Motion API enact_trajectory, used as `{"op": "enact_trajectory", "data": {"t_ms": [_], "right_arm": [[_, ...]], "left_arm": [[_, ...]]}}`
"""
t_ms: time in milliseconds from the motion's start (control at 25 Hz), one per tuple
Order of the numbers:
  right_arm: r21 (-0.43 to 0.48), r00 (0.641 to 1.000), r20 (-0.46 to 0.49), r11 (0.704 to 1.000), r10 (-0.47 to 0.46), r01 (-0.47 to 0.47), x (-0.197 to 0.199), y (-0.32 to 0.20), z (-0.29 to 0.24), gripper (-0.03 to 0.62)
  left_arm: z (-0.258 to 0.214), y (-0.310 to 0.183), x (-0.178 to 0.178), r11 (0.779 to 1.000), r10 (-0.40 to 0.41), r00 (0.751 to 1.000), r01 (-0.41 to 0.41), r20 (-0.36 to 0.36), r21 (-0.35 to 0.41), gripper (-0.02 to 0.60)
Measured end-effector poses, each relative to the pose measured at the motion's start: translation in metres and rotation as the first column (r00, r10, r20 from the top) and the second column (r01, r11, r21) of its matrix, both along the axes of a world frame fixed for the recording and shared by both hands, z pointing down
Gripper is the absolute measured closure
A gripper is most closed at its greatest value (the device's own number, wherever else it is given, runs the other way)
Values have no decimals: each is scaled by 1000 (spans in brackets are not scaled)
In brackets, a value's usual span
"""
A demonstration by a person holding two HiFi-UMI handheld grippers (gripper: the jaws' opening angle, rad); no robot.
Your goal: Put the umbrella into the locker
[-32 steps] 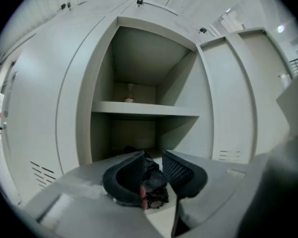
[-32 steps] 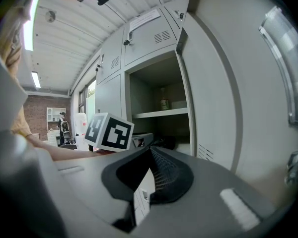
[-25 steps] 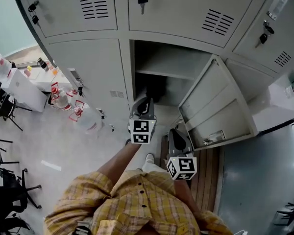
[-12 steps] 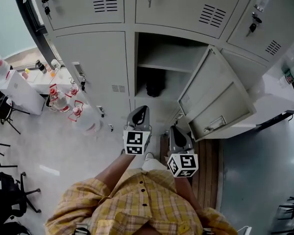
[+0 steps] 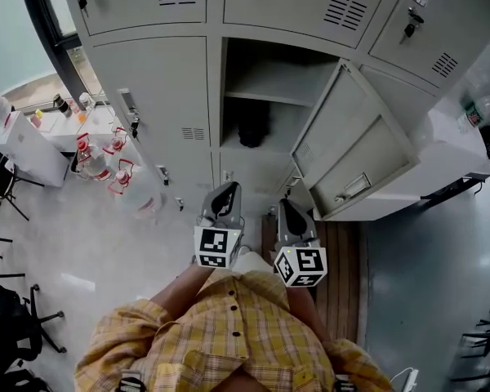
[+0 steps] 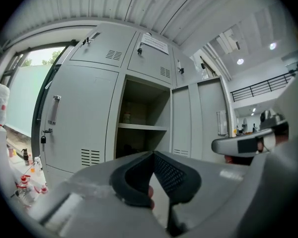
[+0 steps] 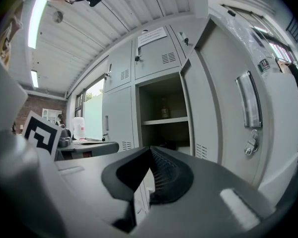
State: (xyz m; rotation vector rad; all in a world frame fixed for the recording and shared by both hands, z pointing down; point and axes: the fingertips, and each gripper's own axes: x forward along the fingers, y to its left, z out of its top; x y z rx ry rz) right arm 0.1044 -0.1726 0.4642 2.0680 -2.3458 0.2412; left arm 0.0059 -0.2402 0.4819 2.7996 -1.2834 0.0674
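Grey metal lockers (image 5: 147, 96) fill the upper half of the head view. One of them, in the middle, stands open, its door (image 5: 351, 149) swung out toward the right of the frame. A shelf (image 5: 282, 96) splits this open one into an upper and a lower compartment. The umbrella (image 5: 251, 129) lies in the lower compartment, under the shelf and toward the back. It shows only as a dark shape, too small for detail.

Below the opening, near the centre of the frame, the left gripper (image 5: 226, 189) and the right gripper (image 5: 287, 205) sit side by side without touching. Both point at the lockers from outside the open compartment. In the left gripper view the black fingers (image 6: 131, 177) meet at their tips with nothing held between them. In the right gripper view the fingers (image 7: 166, 175) are likewise pressed together at the tips and empty.

A yellow checked shirt (image 5: 229, 341) fills the bottom of the head view. At the left, clear water bottles (image 5: 106, 166) with red tops stand beside the lockers, and dark chairs (image 5: 8, 317) sit at the lower left. Wooden planks (image 5: 343, 276) lie on the floor under the open door.
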Motion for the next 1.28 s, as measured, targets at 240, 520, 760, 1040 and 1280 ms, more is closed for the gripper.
{"op": "enact_trajectory", "data": {"t_ms": [240,520,760,1040,1280], "right_arm": [[3,1000,11,1000,14,-14,3,12,0,596],[14,999,-7,999,32,-32,0,26,-3,597],[11,999,-13,999,53,-53,3,41,0,597],[10,998,-12,998,55,-55,1,49,2,597],[15,999,-15,999,45,-44,-5,51,1,597]], "left_arm": [[0,22,-7,1000,18,1000,-18,-5,-4,584],[-7,50,-7,999,52,998,-52,-28,1,584],[-4,63,-6,998,63,998,-63,-23,14,584],[-2,73,-6,997,71,997,-71,-9,24,584],[-2,76,-10,998,65,998,-65,-4,27,584]]}}
